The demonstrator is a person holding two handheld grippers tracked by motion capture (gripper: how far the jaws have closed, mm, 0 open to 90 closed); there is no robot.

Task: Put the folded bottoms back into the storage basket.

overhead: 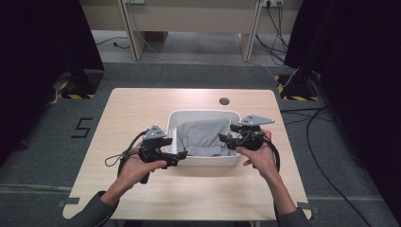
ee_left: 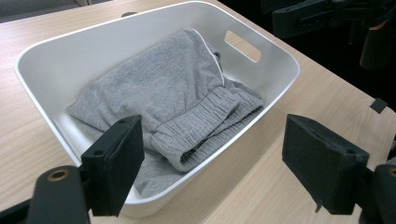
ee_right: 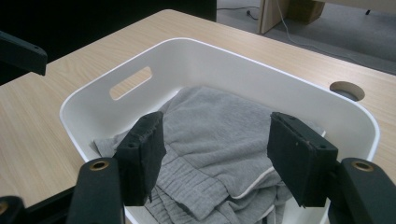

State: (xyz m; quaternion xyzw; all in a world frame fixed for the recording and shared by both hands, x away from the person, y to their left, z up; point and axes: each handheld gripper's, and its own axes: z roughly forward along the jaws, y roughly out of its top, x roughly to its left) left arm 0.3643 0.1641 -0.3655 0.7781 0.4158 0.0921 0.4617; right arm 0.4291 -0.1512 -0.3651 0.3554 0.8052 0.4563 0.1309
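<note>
High view: I hold the left gripper (overhead: 182,154) and right gripper (overhead: 226,138) at the white tub (overhead: 203,115) on the tabletop (overhead: 137,106) | Left gripper view: jaws wide apart, holding nothing, astride the tub's near rim; grey garment (ee_left: 173,88) lies inside | Right gripper view: jaws parted over the garment, gripping nothing.

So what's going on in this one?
A person holds a gripper in each hand at a wooden table, one on either side of a white tub. A folded grey garment with a ribbed waistband lies inside the tub. The left gripper sits at the tub's near left corner and the right gripper over its right edge. Both have their jaws open with nothing gripped, and the garment lies free.
</note>
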